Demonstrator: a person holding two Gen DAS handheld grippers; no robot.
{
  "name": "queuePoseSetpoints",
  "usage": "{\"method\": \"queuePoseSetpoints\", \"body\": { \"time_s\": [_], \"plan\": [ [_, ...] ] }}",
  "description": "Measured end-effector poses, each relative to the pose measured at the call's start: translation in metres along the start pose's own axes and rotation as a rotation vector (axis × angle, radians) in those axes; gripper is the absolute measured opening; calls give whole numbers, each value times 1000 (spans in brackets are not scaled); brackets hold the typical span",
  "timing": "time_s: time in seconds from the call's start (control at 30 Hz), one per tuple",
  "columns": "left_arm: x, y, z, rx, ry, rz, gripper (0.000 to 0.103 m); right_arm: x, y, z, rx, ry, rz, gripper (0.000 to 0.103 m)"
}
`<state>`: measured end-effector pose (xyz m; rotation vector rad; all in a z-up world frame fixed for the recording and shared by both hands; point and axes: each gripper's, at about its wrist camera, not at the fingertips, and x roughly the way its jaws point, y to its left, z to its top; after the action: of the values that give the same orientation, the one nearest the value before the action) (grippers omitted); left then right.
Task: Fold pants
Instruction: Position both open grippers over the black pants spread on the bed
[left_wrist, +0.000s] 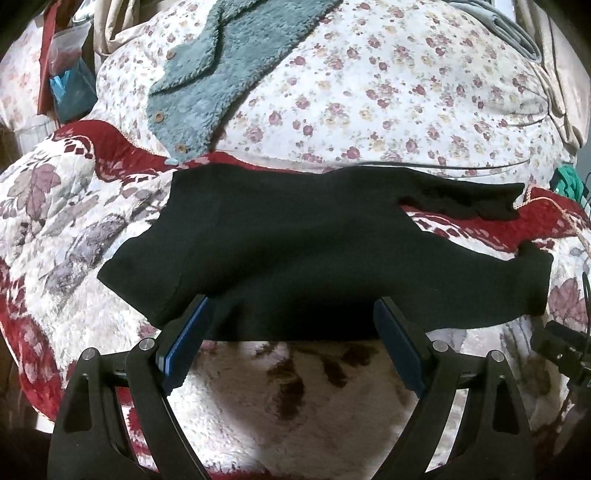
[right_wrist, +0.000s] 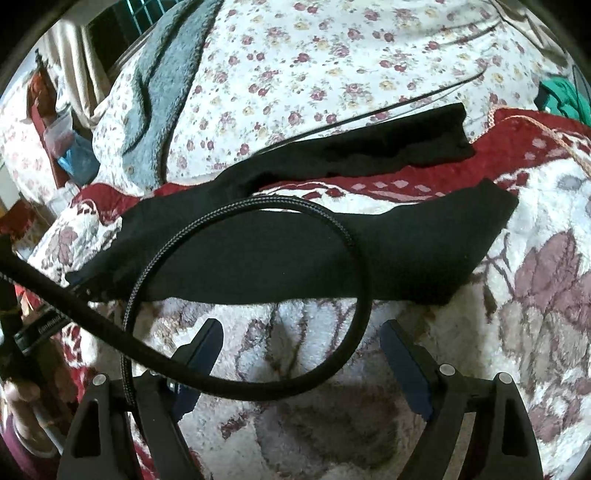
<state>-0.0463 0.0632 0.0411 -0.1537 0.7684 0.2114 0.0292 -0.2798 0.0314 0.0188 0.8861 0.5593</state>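
1. Left wrist view is showing the black pants (left_wrist: 288, 243) lying spread flat across a red and cream floral blanket (left_wrist: 55, 206) on the bed, with the waist end toward the left of the frame and the two legs running off to the right; they are laid out this way, I judge, so that one leg can be brought over the other as a first fold.
2. The two legs are lying parted, with a wedge of red blanket showing between them, so no fold appears to be made yet.
3. The left tongs (left_wrist: 291, 317) are standing wide open, the blue pads reaching the near hem of the pants. The left pad (left_wrist: 192, 332) is overlapping the cloth edge, though whether it is touching or hovering just above, I cannot tell. Nothing is being gripped.
4. Right wrist view is looking at the same pants (right_wrist: 295, 251) from farther toward the leg ends. The right tongs (right_wrist: 303, 350) are likewise gaping wide and holding nothing, poised over bare blanket just short of the near hem.
5. A braided black cable (right_wrist: 354, 236) is looping across the right view in front of the pants; it could snag cloth during a lift.
6. Beyond the pants, a teal fleece garment (left_wrist: 207, 81) with buttons is lying on a white rose-print quilt (left_wrist: 388, 85), well apart from both tongs.
7. Both tongs seem to be lining up along the near edge, ready to pinch it.
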Motion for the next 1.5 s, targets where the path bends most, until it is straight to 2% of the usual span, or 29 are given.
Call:
{"method": "queuePoseSetpoints", "body": {
  "time_s": [0.23, 0.9, 1.5],
  "plan": [
    [3, 7, 1, -9, 11, 25, 89, 11, -5, -2, 36, 28, 31, 86],
    [4, 11, 3, 5, -9, 49, 89, 15, -14, -3, 66, 28, 34, 86],
    [-17, 6, 6, 29, -114, 100, 89, 16, -13, -3, 71, 25, 31, 86]
  ]
}}
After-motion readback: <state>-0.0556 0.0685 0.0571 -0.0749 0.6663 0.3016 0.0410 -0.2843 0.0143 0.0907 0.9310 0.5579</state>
